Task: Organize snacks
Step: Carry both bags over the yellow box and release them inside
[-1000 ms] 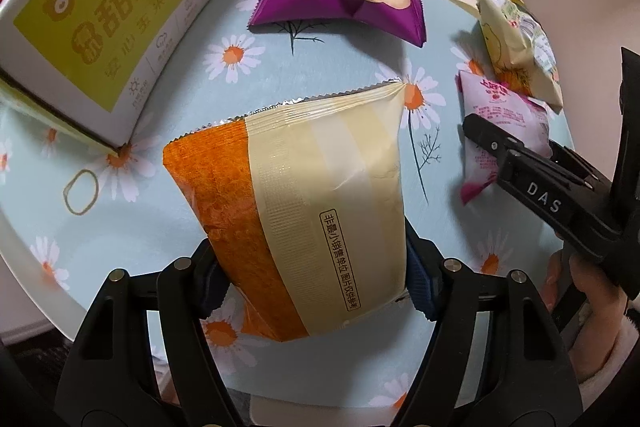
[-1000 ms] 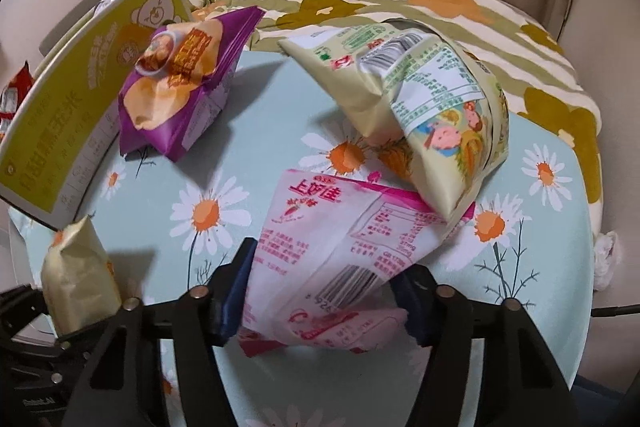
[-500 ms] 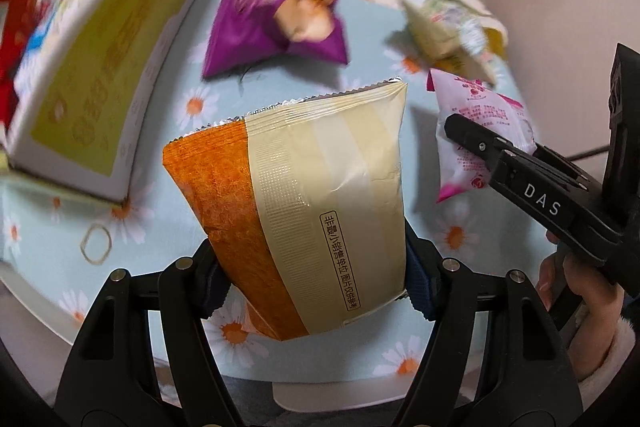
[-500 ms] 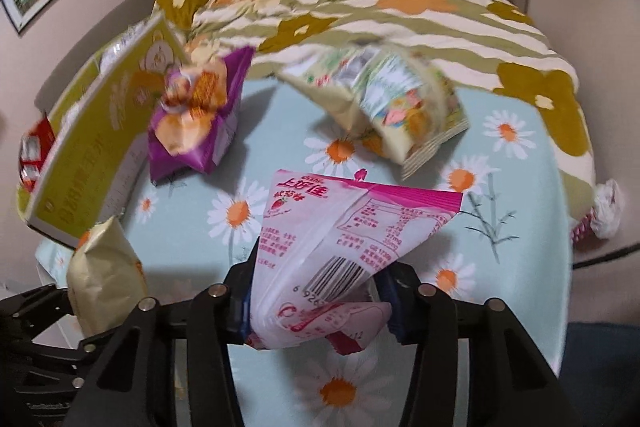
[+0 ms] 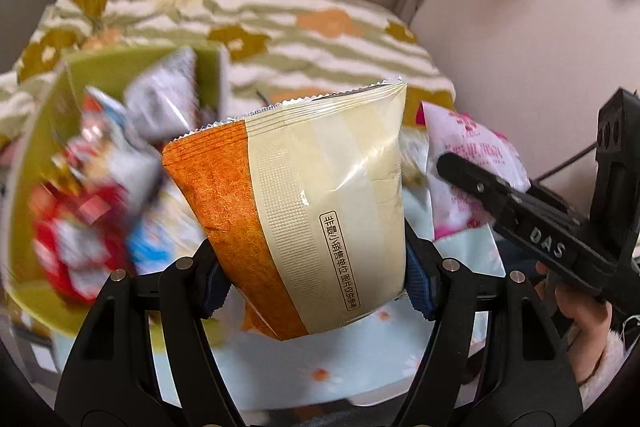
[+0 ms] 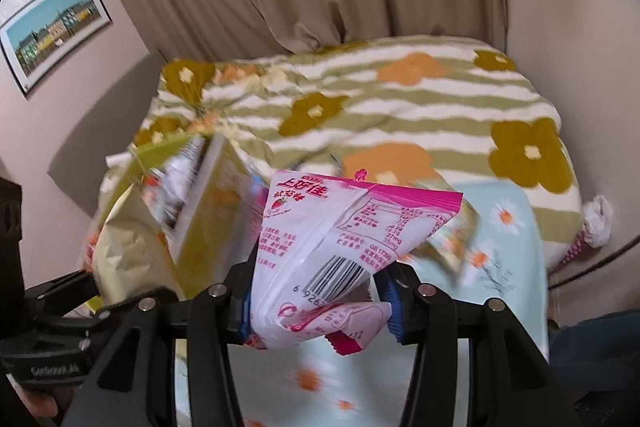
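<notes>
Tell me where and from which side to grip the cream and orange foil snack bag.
Grip the cream and orange foil snack bag low on its puffed body, pads pressing its two side edges, coming from the bottom end. The left gripper holds it just so: the serrated top seal points away, the tapered lower part sits between the blue pads, and the bag stays upright clear of the daisy-print tablecloth.

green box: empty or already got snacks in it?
Not empty. The green box already holds several blurred snack packets, red, white and blue ones; how full it is cannot be told.
</notes>
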`<state>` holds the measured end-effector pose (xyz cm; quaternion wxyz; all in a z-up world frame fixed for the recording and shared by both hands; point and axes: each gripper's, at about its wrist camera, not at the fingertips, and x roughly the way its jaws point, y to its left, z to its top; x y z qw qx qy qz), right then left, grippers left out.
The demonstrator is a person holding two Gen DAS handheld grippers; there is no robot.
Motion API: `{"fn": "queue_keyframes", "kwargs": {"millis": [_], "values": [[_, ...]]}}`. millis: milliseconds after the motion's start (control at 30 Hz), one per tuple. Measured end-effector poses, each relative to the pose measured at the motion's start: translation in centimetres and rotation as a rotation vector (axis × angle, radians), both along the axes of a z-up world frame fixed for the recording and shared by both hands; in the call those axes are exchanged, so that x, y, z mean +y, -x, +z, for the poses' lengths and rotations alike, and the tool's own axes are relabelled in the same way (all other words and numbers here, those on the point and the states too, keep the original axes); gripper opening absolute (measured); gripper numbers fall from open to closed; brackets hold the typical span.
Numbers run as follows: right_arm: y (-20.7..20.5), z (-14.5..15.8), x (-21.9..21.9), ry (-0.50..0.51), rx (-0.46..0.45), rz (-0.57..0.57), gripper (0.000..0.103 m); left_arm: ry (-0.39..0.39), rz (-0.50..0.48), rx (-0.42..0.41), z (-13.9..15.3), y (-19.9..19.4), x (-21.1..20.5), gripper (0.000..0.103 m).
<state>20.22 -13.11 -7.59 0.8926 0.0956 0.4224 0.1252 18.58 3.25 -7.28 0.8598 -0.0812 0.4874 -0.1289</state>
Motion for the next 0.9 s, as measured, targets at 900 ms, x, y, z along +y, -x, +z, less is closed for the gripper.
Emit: {"fn": "queue_keyframes", "kwargs": {"millis": [900], "values": [[-6.7,-0.2,18.7,-0.001,0.020,0.091,0.046,-0.113,0.092,0.064,-2.9,-11.1,20.4,0.103]]}}
